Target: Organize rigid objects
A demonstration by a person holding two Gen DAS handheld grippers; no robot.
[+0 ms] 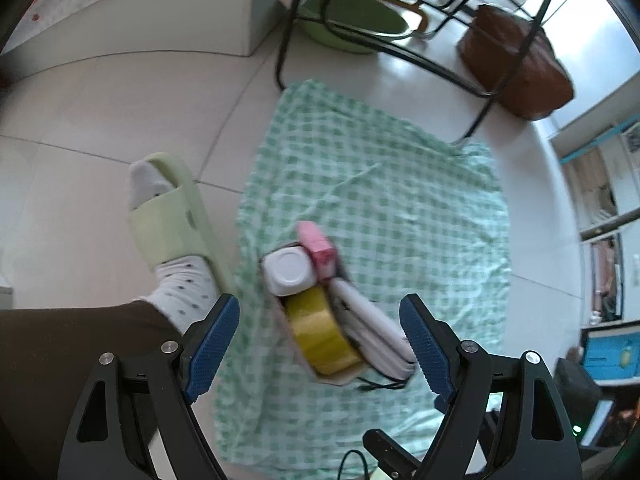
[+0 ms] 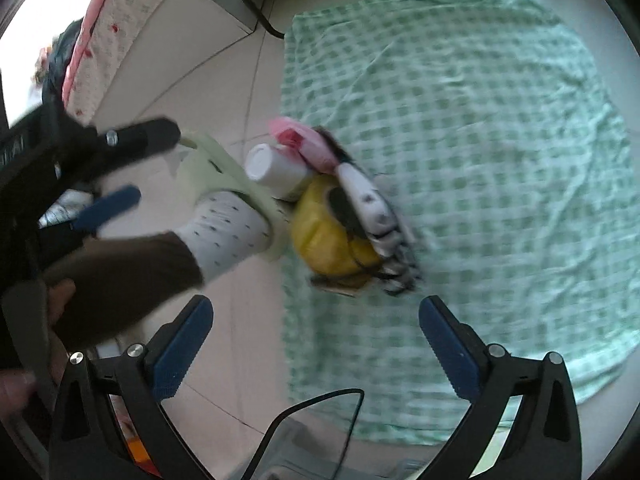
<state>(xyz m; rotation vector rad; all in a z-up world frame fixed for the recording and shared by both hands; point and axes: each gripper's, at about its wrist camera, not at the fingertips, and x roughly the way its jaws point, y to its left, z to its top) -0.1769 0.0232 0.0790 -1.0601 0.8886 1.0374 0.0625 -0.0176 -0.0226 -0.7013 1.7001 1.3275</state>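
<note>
One bottle (image 1: 285, 271), one tape roll (image 1: 320, 336), one cloth (image 1: 400, 200)

left claw (image 1: 320, 344) and right claw (image 2: 316, 344) agape, downward-tilted, empty

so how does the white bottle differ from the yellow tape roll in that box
The white bottle is white with a flat round cap facing the camera; the yellow tape roll is yellow and stands on edge, showing its curved band. The bottle sits at the far end of the box, next to the pink item; the roll fills the near end beside the white folded item. Both are packed in the same box on the checked cloth.
</note>
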